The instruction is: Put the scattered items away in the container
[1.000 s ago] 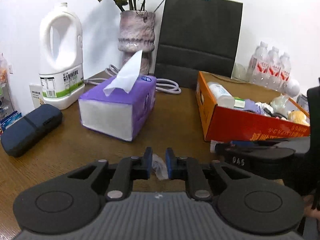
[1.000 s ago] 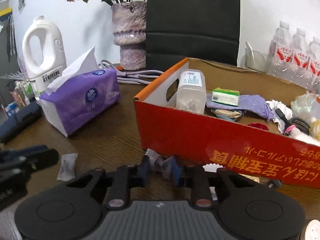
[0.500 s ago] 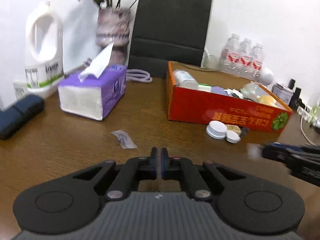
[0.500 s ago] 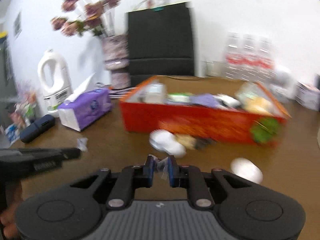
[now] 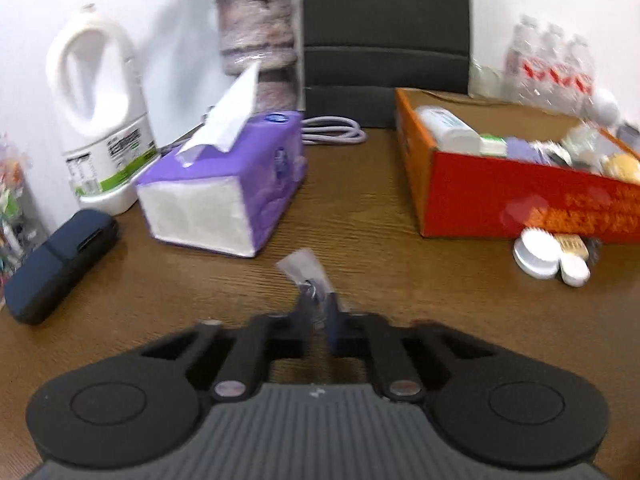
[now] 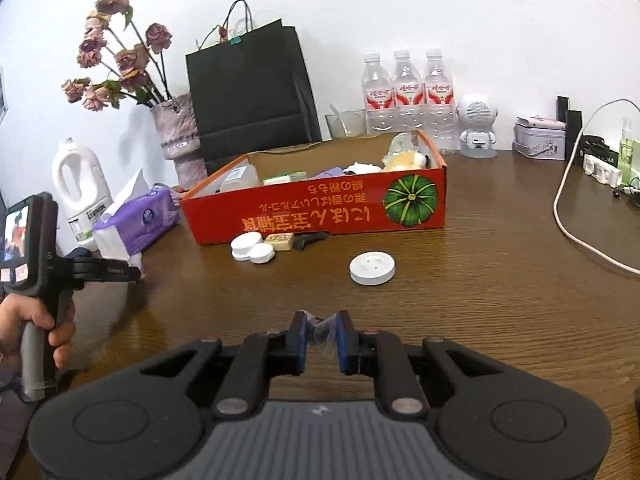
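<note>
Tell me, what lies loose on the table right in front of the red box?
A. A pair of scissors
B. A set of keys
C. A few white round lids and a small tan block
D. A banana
C: white round lids and a small tan block lie on the table against the front wall of the red box.

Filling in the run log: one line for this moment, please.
left claw: at wrapper on table | right claw: shut on wrapper scrap | box: part filled | caps: outside
</note>
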Demonstrator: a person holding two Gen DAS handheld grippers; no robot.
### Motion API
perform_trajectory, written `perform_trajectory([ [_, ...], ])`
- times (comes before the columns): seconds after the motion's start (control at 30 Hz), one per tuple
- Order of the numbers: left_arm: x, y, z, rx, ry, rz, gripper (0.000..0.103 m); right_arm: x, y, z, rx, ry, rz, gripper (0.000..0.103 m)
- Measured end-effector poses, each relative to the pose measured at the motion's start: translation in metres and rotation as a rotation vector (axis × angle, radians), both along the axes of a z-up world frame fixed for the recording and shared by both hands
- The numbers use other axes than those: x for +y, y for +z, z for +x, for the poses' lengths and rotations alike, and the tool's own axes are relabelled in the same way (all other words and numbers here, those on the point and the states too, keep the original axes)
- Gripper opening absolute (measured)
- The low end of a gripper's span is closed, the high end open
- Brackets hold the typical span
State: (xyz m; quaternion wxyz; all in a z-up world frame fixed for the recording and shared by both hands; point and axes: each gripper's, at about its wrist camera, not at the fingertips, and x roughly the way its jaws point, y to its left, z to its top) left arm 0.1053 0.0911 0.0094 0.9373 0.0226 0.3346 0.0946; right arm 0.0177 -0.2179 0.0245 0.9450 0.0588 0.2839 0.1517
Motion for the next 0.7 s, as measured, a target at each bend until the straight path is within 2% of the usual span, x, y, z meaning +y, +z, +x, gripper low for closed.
perform_trajectory([
  [0.07, -0.010, 0.001, -0.014, -0.006, -0.036, 0.012, 0.001, 0.002, -0.001, -0.003, -0.008, 0.010, 0.004, 0.014],
  [0.27, -0.051, 0.017, -0.099, -0.141, -0.143, -0.037, 0.001, 0.002, 0.009, -0.023, -0.045, 0.023, 0.014, 0.014],
  [0.43, -0.081, 0.035, -0.143, -0.230, -0.205, -0.093, 0.001, -0.004, 0.015, -0.048, -0.068, 0.022, 0.029, 0.014],
  [0.57, -0.100, 0.040, -0.157, -0.247, -0.239, -0.134, 0.002, -0.011, 0.020, -0.068, -0.103, 0.022, 0.023, 0.014],
  [0.7, -0.108, 0.042, -0.157, -0.253, -0.264, -0.164, 0.002, -0.016, 0.022, -0.068, -0.118, 0.011, 0.035, 0.014],
])
